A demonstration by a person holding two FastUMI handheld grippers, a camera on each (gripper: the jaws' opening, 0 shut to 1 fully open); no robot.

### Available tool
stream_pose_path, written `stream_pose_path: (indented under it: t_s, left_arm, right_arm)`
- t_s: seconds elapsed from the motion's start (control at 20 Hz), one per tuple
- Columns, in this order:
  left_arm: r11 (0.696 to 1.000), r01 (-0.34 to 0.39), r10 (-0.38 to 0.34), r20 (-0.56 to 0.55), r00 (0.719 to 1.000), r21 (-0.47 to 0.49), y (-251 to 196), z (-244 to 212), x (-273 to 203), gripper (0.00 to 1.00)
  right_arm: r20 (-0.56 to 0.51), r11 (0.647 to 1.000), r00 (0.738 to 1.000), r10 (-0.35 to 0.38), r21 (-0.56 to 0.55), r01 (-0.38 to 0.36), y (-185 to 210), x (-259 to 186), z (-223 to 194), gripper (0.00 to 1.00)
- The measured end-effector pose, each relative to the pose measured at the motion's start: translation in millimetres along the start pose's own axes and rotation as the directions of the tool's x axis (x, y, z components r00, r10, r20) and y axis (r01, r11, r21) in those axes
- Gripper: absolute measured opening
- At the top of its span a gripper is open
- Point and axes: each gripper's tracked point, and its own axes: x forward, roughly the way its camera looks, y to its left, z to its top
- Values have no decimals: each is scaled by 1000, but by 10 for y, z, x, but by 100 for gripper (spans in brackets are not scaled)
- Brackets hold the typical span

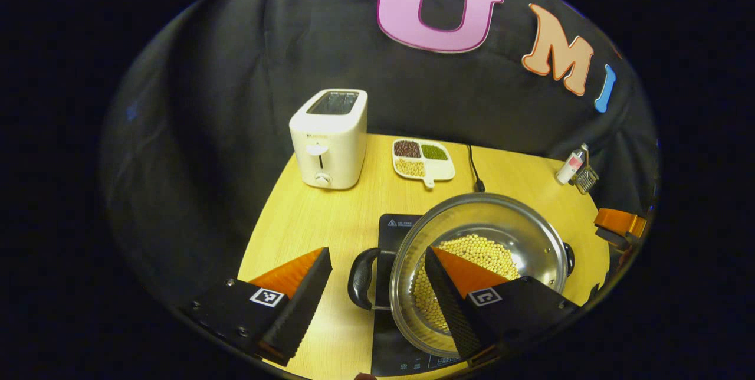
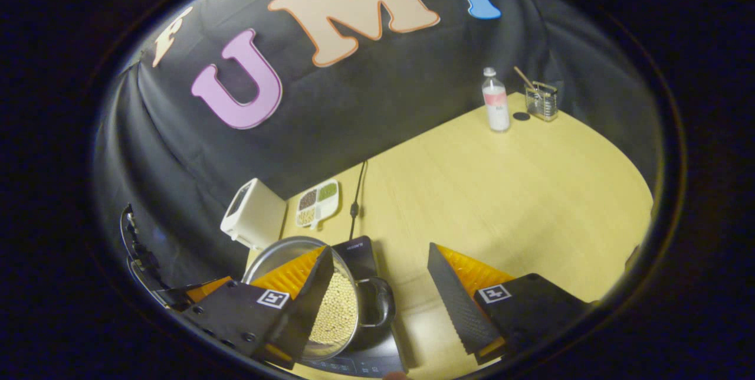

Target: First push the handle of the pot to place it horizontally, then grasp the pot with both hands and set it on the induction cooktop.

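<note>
Both grippers, left gripper (image 1: 377, 285) and right gripper (image 2: 377, 285), are standing wide open, each straddling one side handle of the pot (image 1: 481, 262), gripping nothing. Directly ahead of the fingers, the pot is sitting on the induction cooktop (image 1: 392, 232), apparently just set down level. Inside it, soybeans (image 1: 472, 253) are lying loose.

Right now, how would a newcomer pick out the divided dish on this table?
Start at the white toaster near the back of the wooden table. Just beside it lies the small white dish, with the induction cooktop and pot nearer the grippers. It alone has compartments holding differently coloured beans.
</note>
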Motion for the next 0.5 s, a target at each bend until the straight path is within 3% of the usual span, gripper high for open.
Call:
stream_pose_path:
  t_s: [0.25, 0.3, 0.5]
  left_arm:
    - [998, -53, 55, 109, 993, -18, -211, 195, -524, 97]
    - [997, -66, 70, 132, 989, -29, -278, 246, -646, 97]
    - [990, -116, 131, 227, 965, -77, -642, 434, -1152, 97]
  right_arm:
    - [86, 992, 994, 74, -104, -65, 5, -495, 426, 99]
    - [97, 989, 991, 92, -127, -79, -4, -609, 506, 92]
    - [158, 969, 977, 141, -224, -104, -184, -1010, 861, 91]
